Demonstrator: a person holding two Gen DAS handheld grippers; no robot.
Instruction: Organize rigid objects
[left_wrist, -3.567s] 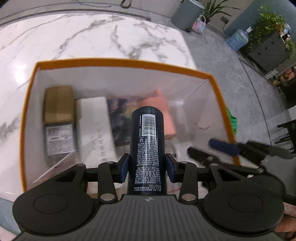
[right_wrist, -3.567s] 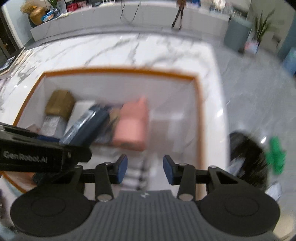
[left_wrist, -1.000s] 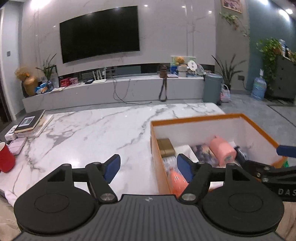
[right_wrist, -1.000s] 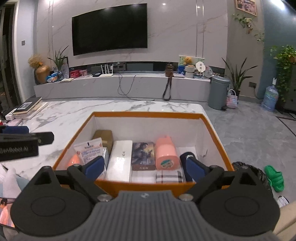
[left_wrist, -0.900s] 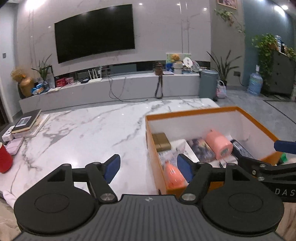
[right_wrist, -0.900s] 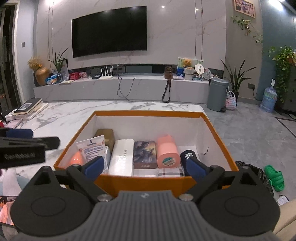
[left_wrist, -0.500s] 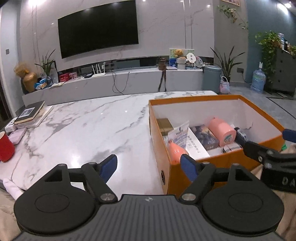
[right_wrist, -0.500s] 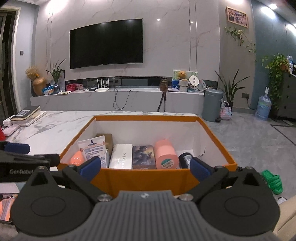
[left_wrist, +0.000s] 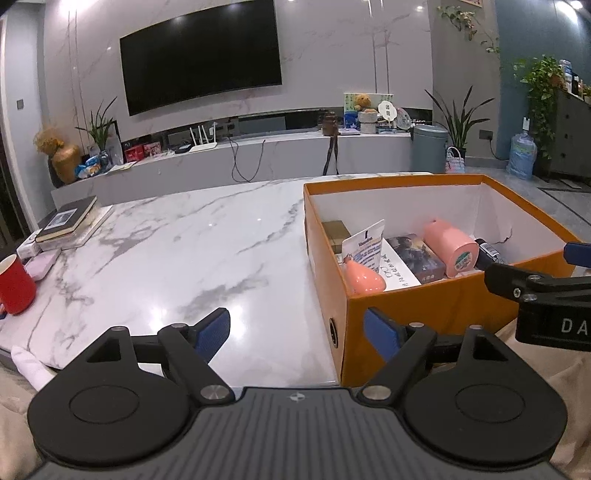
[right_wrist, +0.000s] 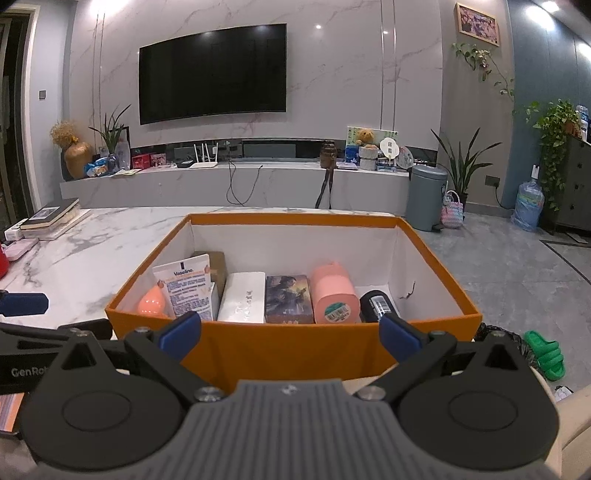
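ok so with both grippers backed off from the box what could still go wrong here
1. The orange box sits at the near edge of the marble table, a corner seemingly overhanging; a nudge from the open left hand-held gripper or open right hand-held gripper might tip it off.
2. The Vaseline tube leans upright in the box's left end and may topple onto the white box.
3. The red cup sits near the table's left edge, where a wide left swing could hit it.

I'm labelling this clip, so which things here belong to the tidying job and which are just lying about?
Part of the job:
orange box
lotion tube
white carton
picture box
pink roll
dark can
left tongs, open
right tongs, open

Just lying about:
red cup
books
green slipper
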